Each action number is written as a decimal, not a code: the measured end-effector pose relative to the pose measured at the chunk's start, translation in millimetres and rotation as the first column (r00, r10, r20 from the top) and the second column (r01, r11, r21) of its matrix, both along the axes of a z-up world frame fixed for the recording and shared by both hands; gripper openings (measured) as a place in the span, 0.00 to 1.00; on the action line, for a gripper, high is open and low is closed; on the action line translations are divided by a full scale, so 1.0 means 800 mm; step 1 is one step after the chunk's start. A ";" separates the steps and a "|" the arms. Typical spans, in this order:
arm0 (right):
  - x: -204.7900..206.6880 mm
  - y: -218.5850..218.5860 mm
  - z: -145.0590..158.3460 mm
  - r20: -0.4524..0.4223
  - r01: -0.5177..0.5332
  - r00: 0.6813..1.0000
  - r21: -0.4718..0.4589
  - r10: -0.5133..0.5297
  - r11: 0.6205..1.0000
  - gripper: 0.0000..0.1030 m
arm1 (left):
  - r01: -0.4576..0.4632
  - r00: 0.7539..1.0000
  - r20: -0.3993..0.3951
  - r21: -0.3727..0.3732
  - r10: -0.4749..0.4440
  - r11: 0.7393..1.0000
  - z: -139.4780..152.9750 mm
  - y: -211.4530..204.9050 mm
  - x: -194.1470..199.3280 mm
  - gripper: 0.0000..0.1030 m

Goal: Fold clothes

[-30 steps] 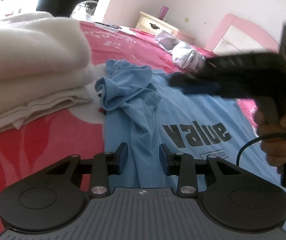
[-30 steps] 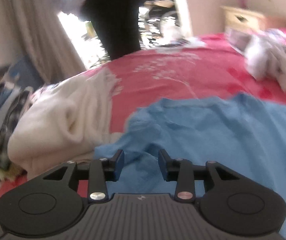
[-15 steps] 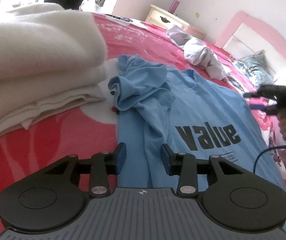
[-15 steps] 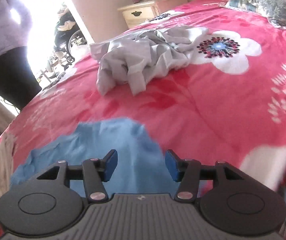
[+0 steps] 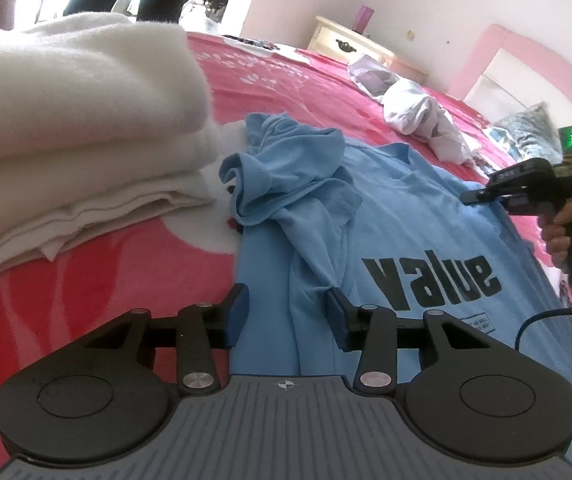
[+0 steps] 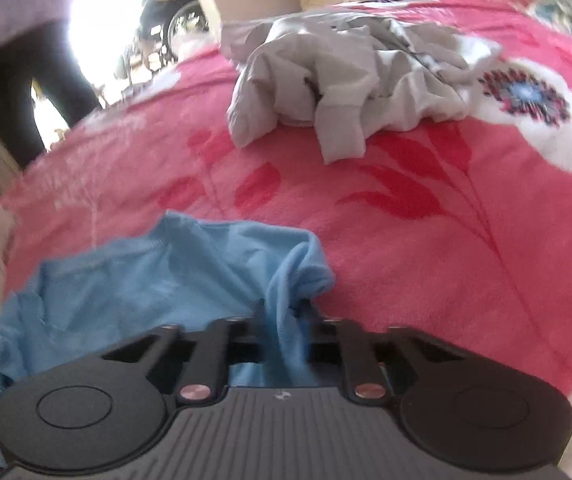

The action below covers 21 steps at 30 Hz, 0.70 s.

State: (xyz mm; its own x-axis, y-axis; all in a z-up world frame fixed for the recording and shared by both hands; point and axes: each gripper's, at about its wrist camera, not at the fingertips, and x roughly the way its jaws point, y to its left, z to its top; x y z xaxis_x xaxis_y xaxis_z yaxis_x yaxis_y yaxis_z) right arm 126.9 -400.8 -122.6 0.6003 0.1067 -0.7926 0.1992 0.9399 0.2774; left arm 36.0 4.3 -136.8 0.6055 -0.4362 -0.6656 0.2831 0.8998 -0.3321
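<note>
Far left of the left wrist view is a folded white blanket (image 5: 65,128), not my problem. The blue t-shirt (image 5: 406,216) lies print-up mid-frame on the pink bedspread (image 5: 85,280), with its left sleeve crumpled. My left gripper (image 5: 286,316) hovers part-open at the bottom, nothing between the jaws. Over at the right edge, my right gripper (image 6: 286,320) is closing on the other sleeve, cloth bunched between the jaws. So I'm at the sleeve-fold step, I'd say. Next: grab the crumpled sleeve, then fold both inward.
</note>
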 end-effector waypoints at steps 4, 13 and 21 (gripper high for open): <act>-0.001 -0.010 0.001 0.014 0.031 0.999 0.057 -0.031 0.998 0.16 | -0.002 1.000 -0.008 -0.005 0.002 1.000 0.001 0.002 0.001 0.40; -0.057 -0.060 0.024 0.063 0.124 0.990 0.081 -0.130 0.989 0.53 | -0.012 0.999 -0.054 -0.042 0.009 0.999 0.010 0.013 0.002 0.43; -0.093 -0.099 -0.003 -0.070 0.146 0.988 0.194 -0.134 0.970 0.60 | 0.013 0.997 -0.077 -0.008 -0.013 1.000 0.012 0.020 -0.016 0.49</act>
